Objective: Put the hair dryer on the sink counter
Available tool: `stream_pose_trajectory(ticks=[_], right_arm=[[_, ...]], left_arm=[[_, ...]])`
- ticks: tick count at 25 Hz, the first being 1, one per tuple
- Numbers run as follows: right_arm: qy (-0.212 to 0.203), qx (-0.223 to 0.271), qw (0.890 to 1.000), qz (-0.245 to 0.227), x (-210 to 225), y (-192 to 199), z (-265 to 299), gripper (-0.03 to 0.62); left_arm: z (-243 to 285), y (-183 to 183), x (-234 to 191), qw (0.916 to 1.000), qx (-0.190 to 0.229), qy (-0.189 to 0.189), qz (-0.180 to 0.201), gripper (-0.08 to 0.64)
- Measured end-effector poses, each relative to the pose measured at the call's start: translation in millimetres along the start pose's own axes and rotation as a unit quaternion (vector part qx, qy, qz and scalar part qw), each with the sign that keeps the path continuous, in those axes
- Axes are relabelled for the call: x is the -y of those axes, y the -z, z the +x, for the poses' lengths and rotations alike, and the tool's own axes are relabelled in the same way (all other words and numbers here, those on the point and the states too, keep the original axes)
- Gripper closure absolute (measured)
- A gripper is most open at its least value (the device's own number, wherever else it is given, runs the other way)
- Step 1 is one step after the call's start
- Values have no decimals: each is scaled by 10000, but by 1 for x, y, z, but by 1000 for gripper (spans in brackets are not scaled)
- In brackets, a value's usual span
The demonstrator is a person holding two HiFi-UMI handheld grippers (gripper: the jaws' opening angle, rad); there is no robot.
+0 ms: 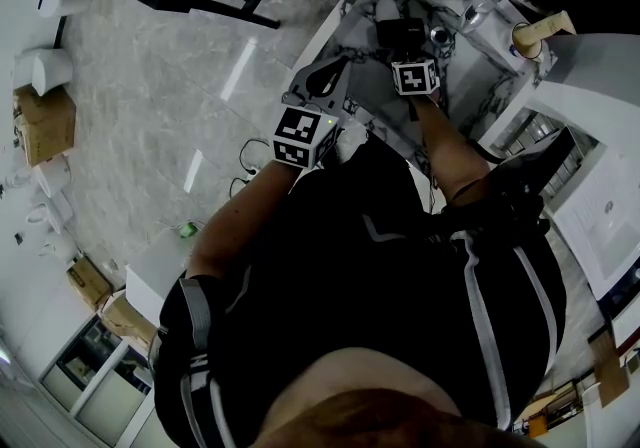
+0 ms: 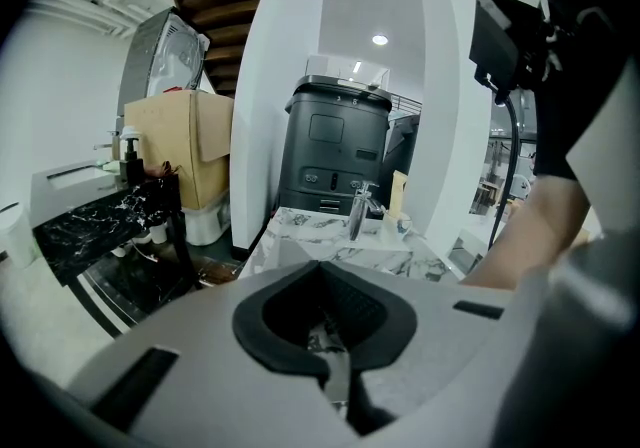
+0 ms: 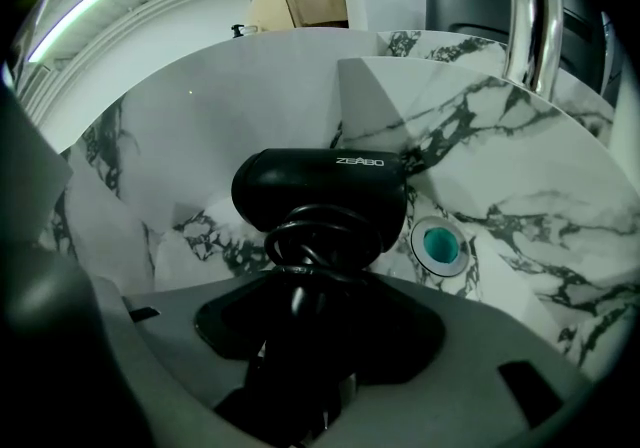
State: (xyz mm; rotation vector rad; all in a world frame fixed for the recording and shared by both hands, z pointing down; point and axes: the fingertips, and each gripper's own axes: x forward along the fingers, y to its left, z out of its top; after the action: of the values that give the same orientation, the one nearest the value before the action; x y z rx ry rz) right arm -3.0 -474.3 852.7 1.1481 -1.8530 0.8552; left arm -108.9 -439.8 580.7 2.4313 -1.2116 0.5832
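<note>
hair dryer (image 3: 320, 191) over sink basin (image 3: 200, 126), drain (image 3: 438, 245) just R, faucet (image 3: 528, 16) behind

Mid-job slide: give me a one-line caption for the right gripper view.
Right tongs grip a black hair dryer by its cord-wrapped handle over the marble sink basin, near the drain.

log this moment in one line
right gripper: shut on dryer | dryer: at sink, by drain | left gripper: shut, empty

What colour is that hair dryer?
The hair dryer is black; the right gripper view shows it best.
</note>
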Motion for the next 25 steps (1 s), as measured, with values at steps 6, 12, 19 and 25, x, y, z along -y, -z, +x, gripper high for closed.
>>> stream_pose_trajectory(ticks=[6,12,19,25], right_arm=[[5,-17,9999,-126,-1,1,1,348],[-51,-118,9996,-243,-2,2,3,348],[95,-39,9998,-190,-2,-7,-11,325],[226,353,9991,-31,-9,-26,-43,325]], left_arm=[[-2,2,4,10000,-1,39,20,554],[-5,5,11,9999,-5,78,99,554],[-18,0,16,9998,145,134,94,554],[-35,1,23,9984,281,388,287,554]])
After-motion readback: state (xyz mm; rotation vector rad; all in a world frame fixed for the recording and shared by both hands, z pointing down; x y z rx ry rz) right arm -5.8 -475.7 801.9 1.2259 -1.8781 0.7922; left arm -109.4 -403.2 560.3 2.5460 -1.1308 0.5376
